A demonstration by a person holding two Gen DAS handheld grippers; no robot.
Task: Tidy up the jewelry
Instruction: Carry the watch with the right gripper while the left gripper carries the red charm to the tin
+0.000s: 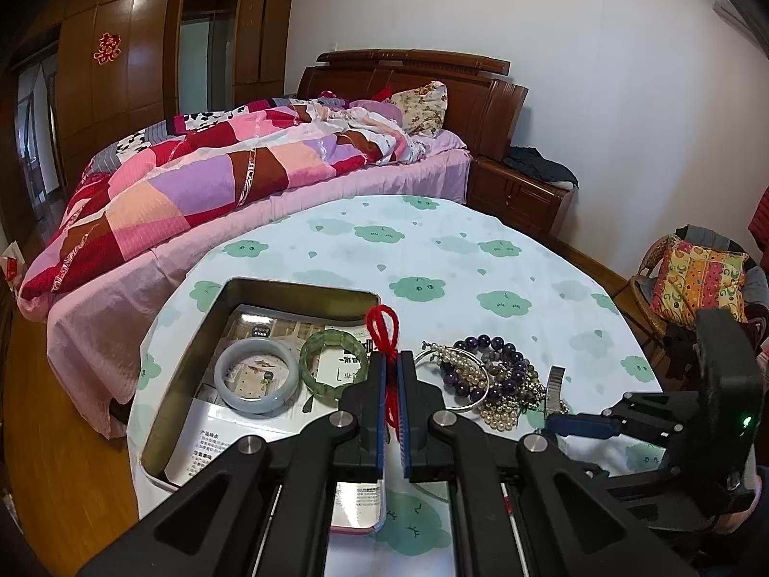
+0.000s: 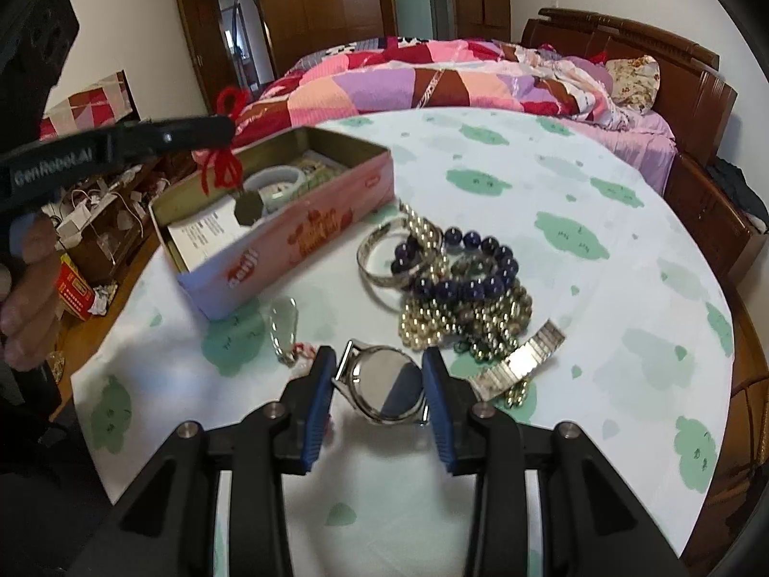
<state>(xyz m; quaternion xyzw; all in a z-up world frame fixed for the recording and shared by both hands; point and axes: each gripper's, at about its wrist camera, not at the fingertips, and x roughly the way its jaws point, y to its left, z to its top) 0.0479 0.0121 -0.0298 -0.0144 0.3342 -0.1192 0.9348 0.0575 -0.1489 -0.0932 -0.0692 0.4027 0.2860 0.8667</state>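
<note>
Left gripper [image 1: 393, 375] pinching red cord [image 1: 383, 324], pendant [image 2: 250, 206] dangling above tin [image 2: 288, 240]. Right gripper [image 2: 377, 380] clamped on watch [image 2: 382, 382] lying on bench [image 2: 601, 288], beside bead pile [image 2: 461, 298].

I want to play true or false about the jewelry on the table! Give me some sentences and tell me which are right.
1. The left hand-held gripper pinches a red cord. True.
2. The tin box holds no jewelry. False: a pale bangle and a green bangle lie inside.
3. The watch sits between the fingers of the right hand-held gripper. True.
4. The purple bead bracelet is in the box. False: it lies on the tablecloth in the jewelry pile.
</note>
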